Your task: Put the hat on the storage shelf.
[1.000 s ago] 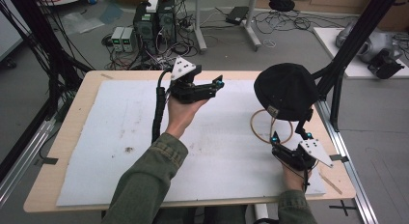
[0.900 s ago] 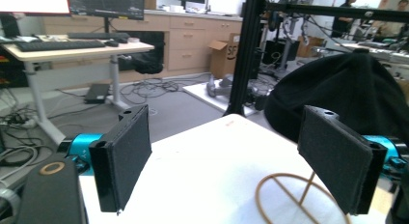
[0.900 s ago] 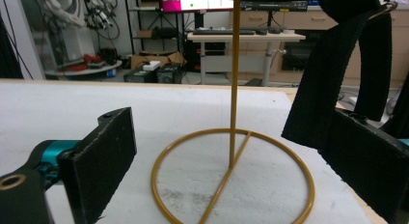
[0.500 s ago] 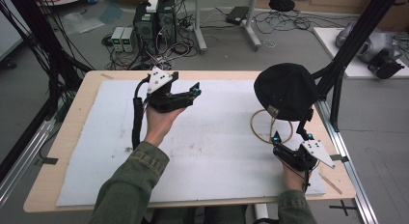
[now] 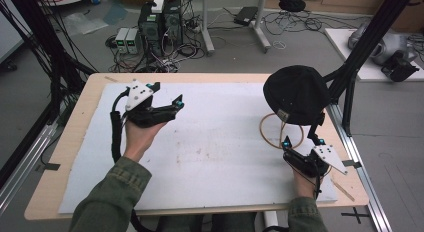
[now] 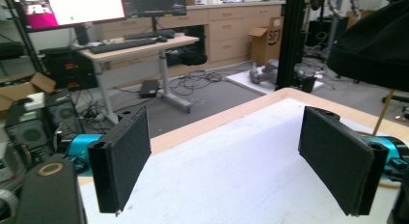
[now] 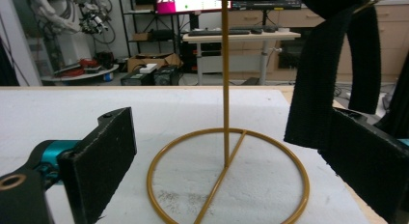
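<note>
1. Left gripper [image 5: 167,103] held above the mat [image 5: 210,152] at 10 o'clock; jaws spread, nothing between them.
2. Right gripper [image 5: 286,143] low over the mat at 4 o'clock; jaws spread, nothing gripped.
3. Black cap [image 5: 296,94] sits atop a gold wire stand [image 7: 226,183] at 2 o'clock.
4. Cap strap [image 7: 313,79] hangs just beside the right gripper's right jaw; contact cannot be told.

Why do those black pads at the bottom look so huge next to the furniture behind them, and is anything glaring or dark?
Left gripper view: the pads sit right at the lens, so they loom; the monitor behind glares nearly white. Right gripper view: the yellow stand is sharp; the black strap shows little detail. High view: even light, soft shadows, and the black cap is a dark blob.
</note>
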